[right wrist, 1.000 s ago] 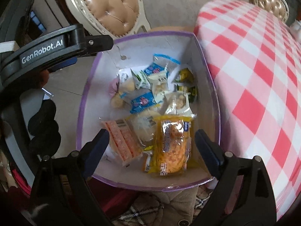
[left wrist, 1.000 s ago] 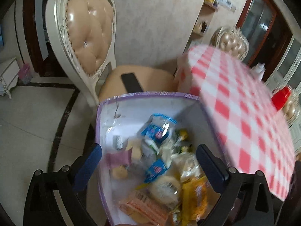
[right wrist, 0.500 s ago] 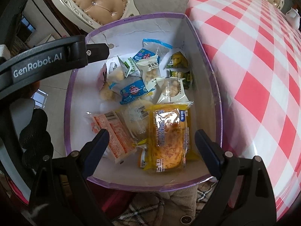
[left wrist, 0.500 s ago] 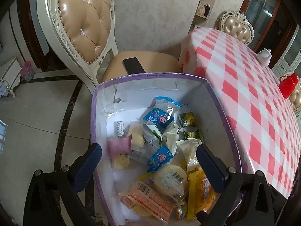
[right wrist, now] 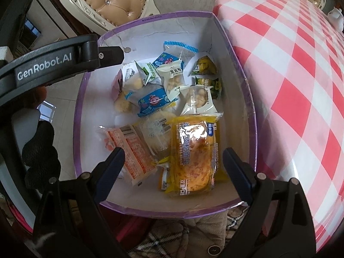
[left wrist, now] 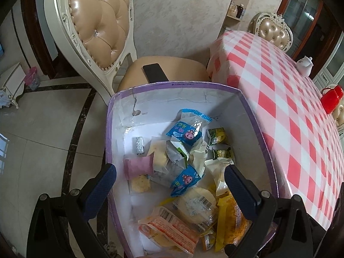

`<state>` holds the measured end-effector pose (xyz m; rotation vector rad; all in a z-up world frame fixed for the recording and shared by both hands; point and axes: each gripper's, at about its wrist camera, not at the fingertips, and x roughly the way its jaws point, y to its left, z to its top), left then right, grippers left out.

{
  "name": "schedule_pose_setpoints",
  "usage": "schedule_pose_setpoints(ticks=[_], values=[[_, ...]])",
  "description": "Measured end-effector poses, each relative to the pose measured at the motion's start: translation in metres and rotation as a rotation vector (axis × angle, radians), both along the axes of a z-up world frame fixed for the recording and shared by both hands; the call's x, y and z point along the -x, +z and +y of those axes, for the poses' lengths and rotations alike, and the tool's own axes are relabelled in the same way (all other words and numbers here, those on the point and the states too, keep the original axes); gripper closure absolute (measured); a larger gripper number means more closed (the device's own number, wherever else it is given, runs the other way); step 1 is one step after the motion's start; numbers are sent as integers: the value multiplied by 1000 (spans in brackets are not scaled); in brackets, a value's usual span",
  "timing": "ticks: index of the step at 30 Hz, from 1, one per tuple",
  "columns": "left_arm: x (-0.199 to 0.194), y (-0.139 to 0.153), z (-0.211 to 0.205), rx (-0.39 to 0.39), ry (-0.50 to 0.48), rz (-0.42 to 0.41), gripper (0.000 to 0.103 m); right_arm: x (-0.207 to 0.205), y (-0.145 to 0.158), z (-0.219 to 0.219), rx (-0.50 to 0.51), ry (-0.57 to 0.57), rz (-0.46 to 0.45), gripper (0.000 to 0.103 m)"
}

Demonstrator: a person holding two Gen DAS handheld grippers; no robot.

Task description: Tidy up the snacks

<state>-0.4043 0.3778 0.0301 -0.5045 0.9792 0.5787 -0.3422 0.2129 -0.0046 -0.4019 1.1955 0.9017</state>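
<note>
A cream carved chair point(left wrist: 94, 30) with a tufted tan leather back stands at the upper left of the left wrist view, its tan seat point(left wrist: 163, 71) at upper centre with a black phone point(left wrist: 155, 72) lying on it. Behind rises a mottled beige wall point(left wrist: 182, 17). The floor point(left wrist: 38, 133) at left is pale glossy tile crossed by a dark curved inlay band. At right a table under a red-and-white checked cloth point(left wrist: 286, 111) fills the frame, bearing a white teapot point(left wrist: 305, 65) and a red container point(left wrist: 332, 99). A second tufted chair point(left wrist: 273, 30) sits beyond it, beside wall shelves point(left wrist: 240, 6) and a dark-framed glass door point(left wrist: 305, 15) at upper right
</note>
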Motion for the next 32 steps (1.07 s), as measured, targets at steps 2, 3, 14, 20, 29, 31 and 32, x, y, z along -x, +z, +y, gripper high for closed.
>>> schedule_pose_setpoints(ticks=[2,3,14,20,29,31,32], values=[[0,0,0,0,1,1,1,0,-1,0,1,1,2,10],[0,0,0,0,2,1,1,0,-1,0,2,2,2,10],[0,-4,2,9,13,12,1,1,-4,1,6,12,14,10],[1,-6,4,15,19,15,1,2,-6,1,9,17,17,10],[2,-8,4,10,33,25,1,3,-7,1,11,20,18,10],[2,-9,4,-2,36,29,1,4,-8,1,13,21,19,10],[1,-9,4,-3,35,30,1,4,-8,1,13,21,19,10]])
